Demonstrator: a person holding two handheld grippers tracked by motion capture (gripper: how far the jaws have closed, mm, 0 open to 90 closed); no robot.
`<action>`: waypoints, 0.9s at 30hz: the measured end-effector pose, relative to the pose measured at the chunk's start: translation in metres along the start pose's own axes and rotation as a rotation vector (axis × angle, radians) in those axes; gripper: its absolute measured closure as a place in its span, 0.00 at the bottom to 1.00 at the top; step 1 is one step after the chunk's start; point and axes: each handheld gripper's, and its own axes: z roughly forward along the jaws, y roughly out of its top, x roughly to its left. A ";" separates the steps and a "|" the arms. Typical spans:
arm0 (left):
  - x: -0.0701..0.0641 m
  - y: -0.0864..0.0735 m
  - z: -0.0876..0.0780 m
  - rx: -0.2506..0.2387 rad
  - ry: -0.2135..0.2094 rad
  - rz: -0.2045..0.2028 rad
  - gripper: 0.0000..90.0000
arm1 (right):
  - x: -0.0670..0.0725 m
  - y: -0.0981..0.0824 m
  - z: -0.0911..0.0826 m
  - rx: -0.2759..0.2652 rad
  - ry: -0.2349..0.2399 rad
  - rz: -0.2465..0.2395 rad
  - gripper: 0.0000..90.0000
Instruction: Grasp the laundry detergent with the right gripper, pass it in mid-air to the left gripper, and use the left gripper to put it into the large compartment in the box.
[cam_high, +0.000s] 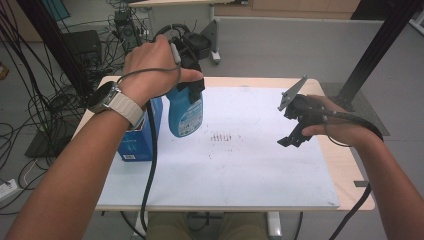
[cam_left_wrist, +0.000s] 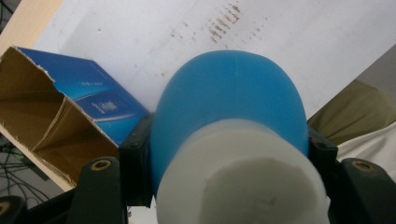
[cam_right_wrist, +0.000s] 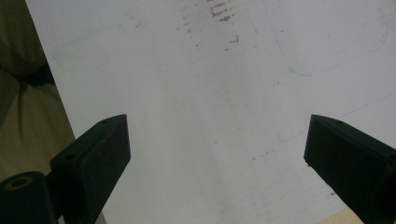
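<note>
At upper left of the high view, a blue bottle is gripped by the left tongs, beside a blue box; the right tongs are held open.

The bottle is sky blue with a white cap and a label printed in white and darker blue. The carton beside it is deep blue with pale lettering and a white strip low on its side; its torn-open inside is plain brown cardboard. The mat is white, marked near its middle with rows of small rust-brown dashes and a faint blue outline. The tabletop edge is light wood. Both grippers' jaws are black.
</note>
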 end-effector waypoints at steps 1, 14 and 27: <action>0.001 0.000 -0.001 0.002 0.001 -0.007 0.42 | 0.000 -0.001 0.000 0.000 -0.003 0.001 0.08; 0.013 -0.003 -0.013 0.001 0.008 -0.129 0.42 | -0.001 -0.002 -0.001 -0.008 -0.005 0.005 0.08; 0.034 -0.011 -0.026 0.018 0.026 -0.289 0.42 | -0.002 0.002 -0.001 -0.007 -0.010 -0.004 0.08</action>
